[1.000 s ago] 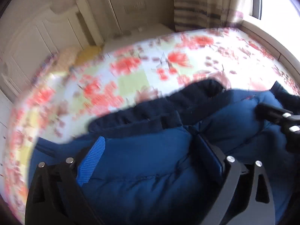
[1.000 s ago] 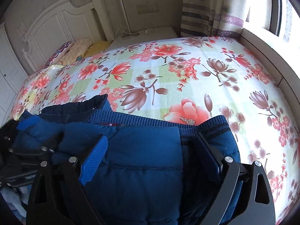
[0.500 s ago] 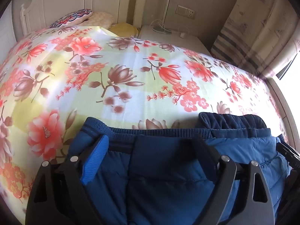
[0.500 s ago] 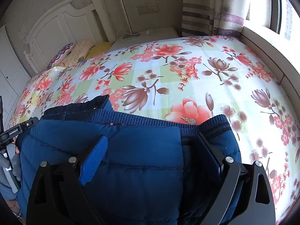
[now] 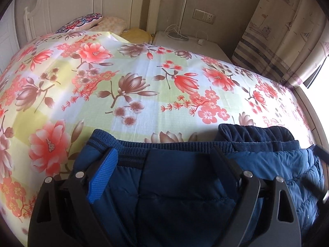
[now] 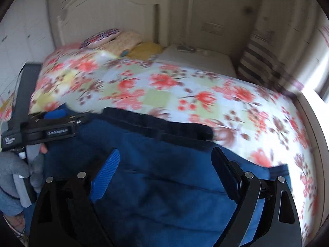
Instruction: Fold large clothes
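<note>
Your left gripper (image 5: 162, 160) and right gripper (image 6: 164, 160) both sit wide open over the jacket (image 5: 185, 195); loads of bare bedspread (image 5: 133, 78) beyond its far hem, pillows (image 5: 82, 21) far left

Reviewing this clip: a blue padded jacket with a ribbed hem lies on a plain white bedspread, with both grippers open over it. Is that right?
Not quite. The bedspread is not plain white: the left wrist view shows a floral print, red and brown flowers on pale green and white. The rest holds: the blue padded jacket lies on it, with the left gripper and right gripper open over it.
</note>
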Motion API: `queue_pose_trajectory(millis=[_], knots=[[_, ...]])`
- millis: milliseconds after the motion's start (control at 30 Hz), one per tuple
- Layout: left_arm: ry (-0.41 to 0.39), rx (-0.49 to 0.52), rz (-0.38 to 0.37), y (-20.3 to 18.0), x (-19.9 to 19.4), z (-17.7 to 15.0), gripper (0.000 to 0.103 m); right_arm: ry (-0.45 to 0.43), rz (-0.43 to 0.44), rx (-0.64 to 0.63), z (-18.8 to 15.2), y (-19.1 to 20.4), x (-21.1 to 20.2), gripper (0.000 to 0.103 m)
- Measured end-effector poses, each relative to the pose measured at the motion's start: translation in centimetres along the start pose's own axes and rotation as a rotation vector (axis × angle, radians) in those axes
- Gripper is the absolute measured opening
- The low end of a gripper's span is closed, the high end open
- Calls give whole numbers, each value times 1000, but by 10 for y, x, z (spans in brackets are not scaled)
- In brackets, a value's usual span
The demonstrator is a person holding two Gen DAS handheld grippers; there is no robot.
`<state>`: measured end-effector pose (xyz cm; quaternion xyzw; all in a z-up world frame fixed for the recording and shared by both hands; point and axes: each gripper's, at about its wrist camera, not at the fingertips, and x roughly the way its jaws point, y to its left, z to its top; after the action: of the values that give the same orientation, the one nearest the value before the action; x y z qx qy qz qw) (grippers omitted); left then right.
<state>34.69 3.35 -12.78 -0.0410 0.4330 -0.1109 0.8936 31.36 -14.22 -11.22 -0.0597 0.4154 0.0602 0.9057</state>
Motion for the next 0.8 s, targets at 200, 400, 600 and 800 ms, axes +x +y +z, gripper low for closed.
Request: queue_pose_trajectory(millis=[200,400,600,800], knots=[[-14,-46,-51,10,-4,0,90,86,26,-96,-14,26,35,88],[-14,-43,-46,9,-4,0,90,32,-152,96,-26,-76,0,89],[-11,-30,-32,7,-3,0,90,18,-19,447,-74,-181,2,90],[-2,-30,-25,6,-2,0,91,27,-44,387,-70,-170,8,95]])
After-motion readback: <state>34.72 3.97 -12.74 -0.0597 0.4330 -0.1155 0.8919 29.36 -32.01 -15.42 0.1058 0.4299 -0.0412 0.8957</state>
